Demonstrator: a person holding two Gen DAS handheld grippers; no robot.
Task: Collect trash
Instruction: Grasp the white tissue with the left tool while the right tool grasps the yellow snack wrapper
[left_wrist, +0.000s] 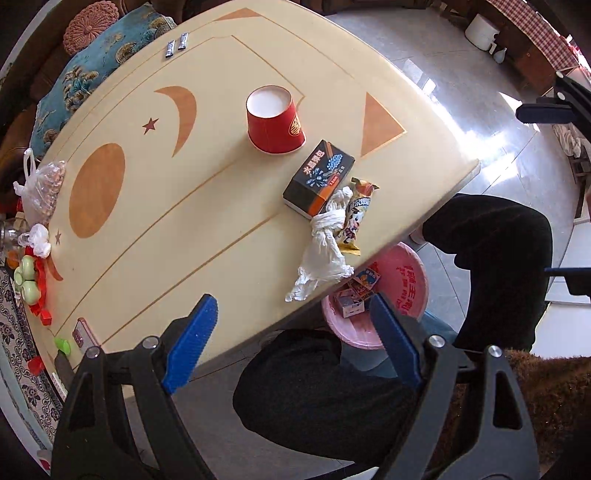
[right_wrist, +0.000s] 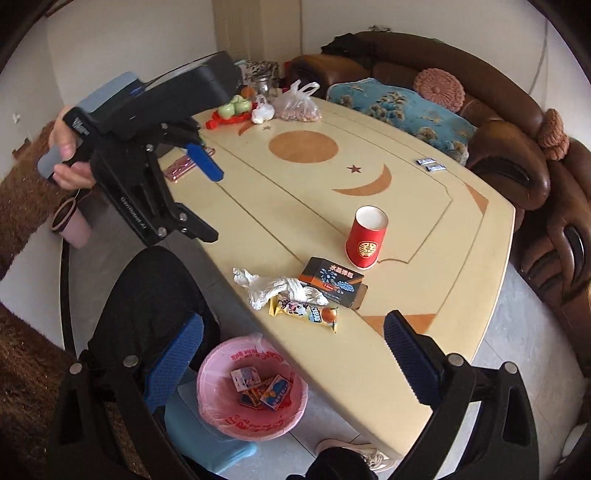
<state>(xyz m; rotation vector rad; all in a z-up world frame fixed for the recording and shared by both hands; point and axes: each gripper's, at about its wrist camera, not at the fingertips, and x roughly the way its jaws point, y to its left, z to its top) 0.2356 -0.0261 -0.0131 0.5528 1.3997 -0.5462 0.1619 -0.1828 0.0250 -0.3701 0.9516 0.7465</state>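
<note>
On the cream table (left_wrist: 207, 206) near its edge lie a knotted white plastic bag (left_wrist: 325, 251), a yellow snack wrapper (left_wrist: 356, 214), a dark small box (left_wrist: 319, 177) and a red paper cup (left_wrist: 275, 122). The same show in the right wrist view: bag (right_wrist: 275, 290), wrapper (right_wrist: 306, 309), box (right_wrist: 334, 282), cup (right_wrist: 367, 236). A pink-lined bin (right_wrist: 255, 391) with small boxes in it stands on the floor below; it also shows in the left wrist view (left_wrist: 402, 280). My left gripper (left_wrist: 291, 343) is open and empty above the table edge. My right gripper (right_wrist: 295, 365) is open and empty above the bin.
The far table end holds a bag of nuts (left_wrist: 44, 184), red and green items (left_wrist: 31, 280) and two small sachets (left_wrist: 176, 44). A brown sofa (right_wrist: 517, 122) with cushions rings the table. The person's dark-clad knees (left_wrist: 325, 398) sit by the bin.
</note>
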